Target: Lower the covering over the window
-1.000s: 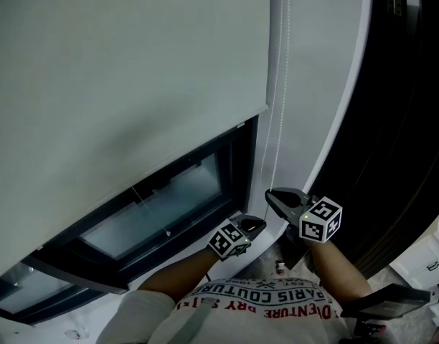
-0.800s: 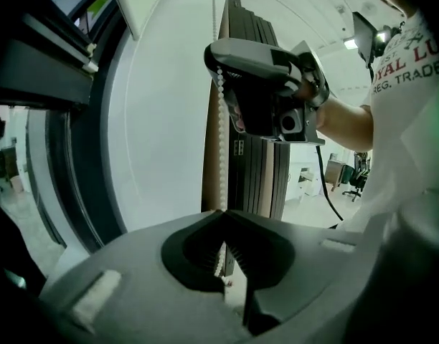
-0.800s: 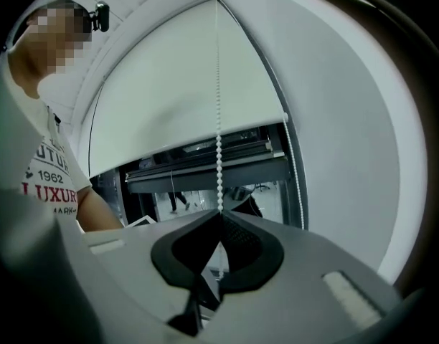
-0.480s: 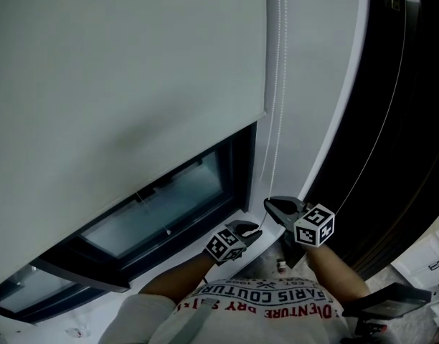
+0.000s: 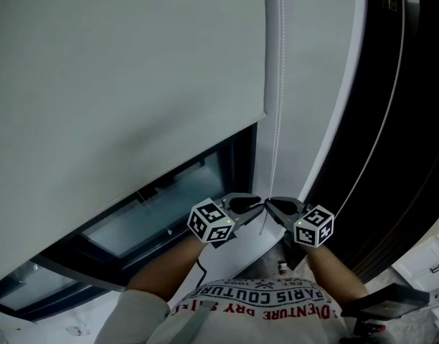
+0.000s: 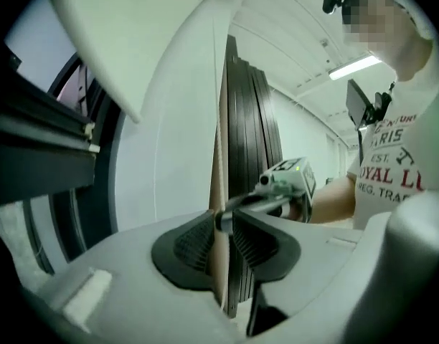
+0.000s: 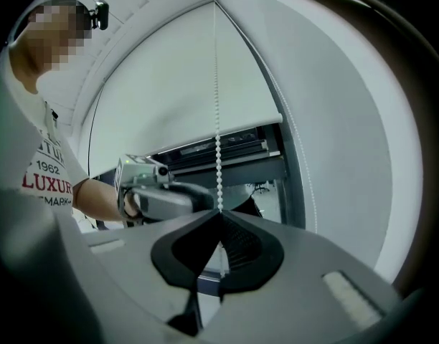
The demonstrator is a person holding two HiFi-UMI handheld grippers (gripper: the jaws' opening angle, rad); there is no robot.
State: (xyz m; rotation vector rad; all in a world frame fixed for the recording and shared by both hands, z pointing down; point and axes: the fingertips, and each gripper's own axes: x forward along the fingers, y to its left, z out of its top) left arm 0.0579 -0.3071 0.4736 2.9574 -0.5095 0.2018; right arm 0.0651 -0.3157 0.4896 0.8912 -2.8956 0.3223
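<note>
At 6 o'clock in the head view, the right gripper (image 5: 270, 205) pinches the bead chain (image 5: 278, 92), which hangs at 3 o'clock of the partly lowered roller blind (image 5: 126, 84). The left gripper (image 5: 254, 203), at its 9 o'clock, has just been opening and stands spread, the chain not clearly between its jaws. It should probably take the same strand higher before the right releases.
</note>
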